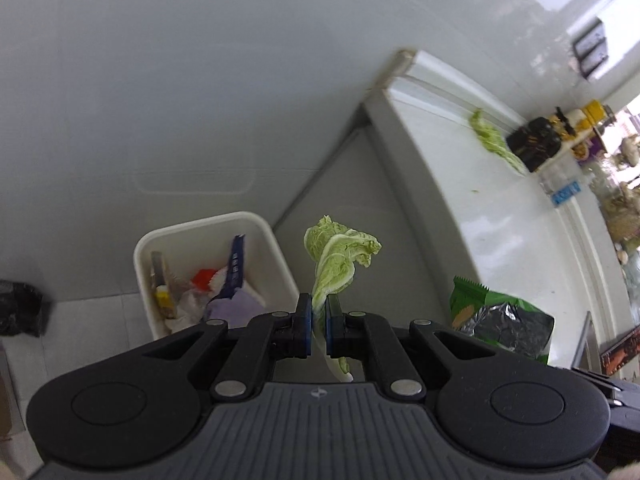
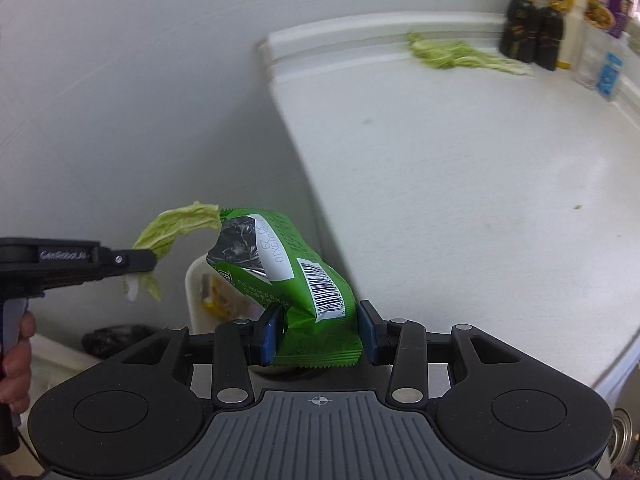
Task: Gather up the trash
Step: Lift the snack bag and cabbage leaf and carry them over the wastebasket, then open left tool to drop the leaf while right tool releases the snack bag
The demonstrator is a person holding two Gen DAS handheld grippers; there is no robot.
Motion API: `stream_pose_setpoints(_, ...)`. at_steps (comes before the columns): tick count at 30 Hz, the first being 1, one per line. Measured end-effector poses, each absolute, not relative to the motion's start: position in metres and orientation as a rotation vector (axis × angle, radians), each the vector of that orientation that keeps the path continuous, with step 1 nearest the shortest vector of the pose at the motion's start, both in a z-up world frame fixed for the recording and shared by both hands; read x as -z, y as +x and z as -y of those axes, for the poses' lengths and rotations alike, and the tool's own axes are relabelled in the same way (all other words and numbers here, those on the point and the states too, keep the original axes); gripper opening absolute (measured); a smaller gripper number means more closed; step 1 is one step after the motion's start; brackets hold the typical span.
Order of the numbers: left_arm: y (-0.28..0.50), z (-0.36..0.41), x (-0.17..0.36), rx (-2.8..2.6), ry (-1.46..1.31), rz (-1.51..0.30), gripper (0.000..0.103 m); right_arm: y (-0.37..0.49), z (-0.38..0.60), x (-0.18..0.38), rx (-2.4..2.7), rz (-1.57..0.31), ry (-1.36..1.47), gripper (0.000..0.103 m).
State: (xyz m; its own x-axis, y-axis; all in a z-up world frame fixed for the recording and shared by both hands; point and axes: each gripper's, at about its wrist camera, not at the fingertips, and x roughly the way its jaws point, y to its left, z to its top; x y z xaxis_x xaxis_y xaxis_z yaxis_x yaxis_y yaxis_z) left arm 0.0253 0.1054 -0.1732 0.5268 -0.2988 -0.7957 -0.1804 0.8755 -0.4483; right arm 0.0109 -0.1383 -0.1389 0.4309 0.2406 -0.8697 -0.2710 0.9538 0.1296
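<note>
My left gripper (image 1: 319, 312) is shut on a cabbage leaf (image 1: 340, 258) and holds it in the air just right of the white trash bin (image 1: 264, 232), which holds several wrappers. The leaf (image 2: 176, 226) and the left gripper (image 2: 154, 260) also show in the right wrist view. My right gripper (image 2: 318, 330) is shut on a green snack bag (image 2: 296, 272), held up beside the counter edge with the bin (image 2: 196, 288) behind it. The bag also shows in the left wrist view (image 1: 504, 320). Another cabbage leaf (image 2: 460, 54) lies at the back of the counter (image 2: 480, 180).
Two dark bottles (image 2: 532, 32), a white bottle and packages stand at the counter's back right. A black bag (image 1: 20, 308) lies on the floor left of the bin. The white wall is behind the bin.
</note>
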Motion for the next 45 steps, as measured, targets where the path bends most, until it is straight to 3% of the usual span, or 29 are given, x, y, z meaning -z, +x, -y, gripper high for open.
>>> stream_pose_setpoints(10, 0.020, -0.136, 0.221, -0.031, -0.546, -1.088, 0.006, 0.034, 0.093, 0.175, -0.384, -1.183, -0.037, 0.039)
stream_pose_setpoints(24, 0.073, -0.137, 0.301, -0.099, -0.500, -1.144, 0.007, 0.085, 0.044, 0.242, -0.356, -1.323, -0.086, 0.039)
stream_pose_setpoints(25, 0.076, -0.136, 0.304, -0.097, -0.492, -1.143, 0.010, 0.087, 0.041, 0.246, -0.353, -1.329, -0.096, 0.039)
stream_pose_setpoints(27, 0.078, -0.135, 0.310, -0.099, -0.476, -1.137, 0.026, 0.092, 0.037, 0.253, -0.351, -1.335, -0.108, 0.039)
stream_pose_setpoints(31, 0.082, -0.133, 0.319, -0.112, -0.443, -1.163, 0.035, 0.099, 0.028, 0.265, -0.343, -1.346, -0.135, 0.039)
stream_pose_setpoints(36, 0.078, -0.142, 0.323, -0.142, -0.468, -1.178, 0.053, 0.109, 0.020, 0.279, -0.340, -1.373, -0.154, 0.040)
stream_pose_setpoints(45, 0.061, -0.158, 0.326, -0.188, -0.493, -1.198, 0.056, 0.132, -0.002, 0.305, -0.362, -1.425, -0.132, 0.040)
